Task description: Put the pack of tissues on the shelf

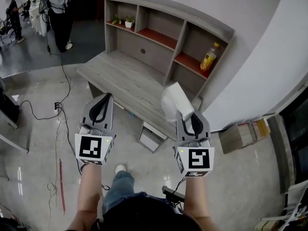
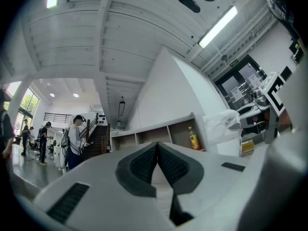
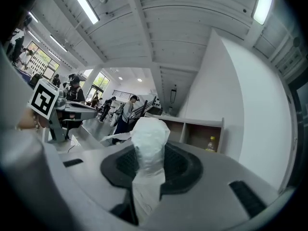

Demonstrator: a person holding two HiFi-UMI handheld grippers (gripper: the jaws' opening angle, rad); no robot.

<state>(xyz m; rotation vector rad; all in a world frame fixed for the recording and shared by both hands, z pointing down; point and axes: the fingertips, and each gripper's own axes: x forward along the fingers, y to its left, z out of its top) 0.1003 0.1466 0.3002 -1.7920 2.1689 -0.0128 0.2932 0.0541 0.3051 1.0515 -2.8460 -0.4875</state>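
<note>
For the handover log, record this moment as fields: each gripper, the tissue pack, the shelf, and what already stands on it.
left gripper: shut, nothing between the jaws
right gripper: shut on the pack of tissues, which sticks out past the jaws
shelf: ahead of both grippers; pack not yet on it
bottle: yellow drink, right-hand compartment
potted plants: far-left compartment

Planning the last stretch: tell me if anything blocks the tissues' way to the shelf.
Nothing visible does. The right gripper holds the tissues short of the shelf; a bottle takes one lower compartment, the middle one looks free.
</note>
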